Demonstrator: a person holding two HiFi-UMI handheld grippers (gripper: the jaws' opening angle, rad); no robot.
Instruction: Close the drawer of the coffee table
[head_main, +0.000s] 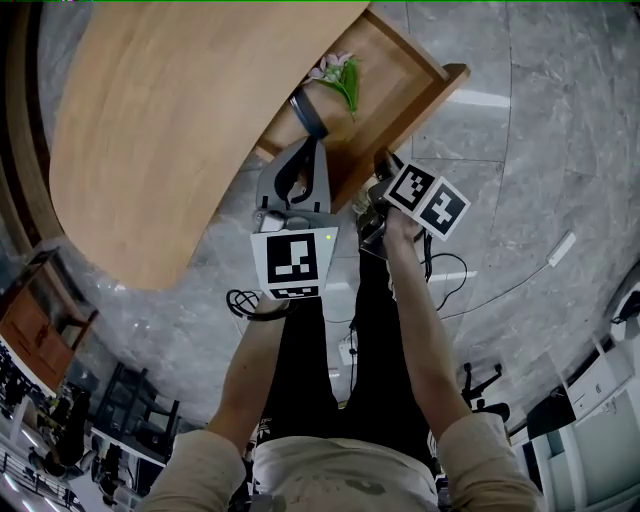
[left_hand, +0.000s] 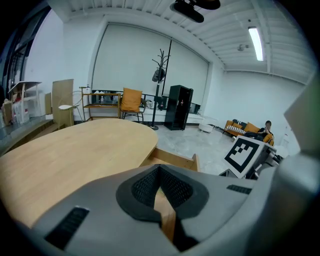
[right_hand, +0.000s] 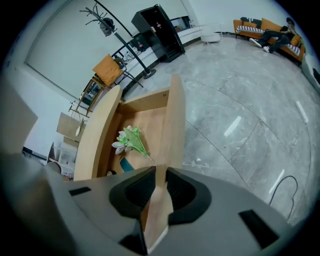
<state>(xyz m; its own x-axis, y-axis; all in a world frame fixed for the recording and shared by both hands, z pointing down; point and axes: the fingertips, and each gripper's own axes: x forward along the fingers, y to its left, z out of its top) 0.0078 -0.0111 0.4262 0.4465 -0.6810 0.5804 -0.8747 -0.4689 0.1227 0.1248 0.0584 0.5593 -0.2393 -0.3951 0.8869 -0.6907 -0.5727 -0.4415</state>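
Drawer (head_main: 400, 80) stands open, pulled out from tabletop (head_main: 170, 130), flowers (right_hand: 131, 140) inside. Front board (right_hand: 172, 120) runs parallel to tabletop edge, so push goes straight toward tabletop. Right tool (right_hand: 159, 189) clamped on front board. Left tool (left_hand: 161, 191), nearer tabletop, clamped on drawer wall.

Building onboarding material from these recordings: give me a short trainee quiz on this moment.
1. True or false: the drawer is fully shut.
2. What lies in the drawer? A) flowers B) a mug C) keys
3. What does the right gripper clamp?
Key: 1 false, it stands open. 2 A. 3 The front panel of the drawer; the left gripper clamps it too.
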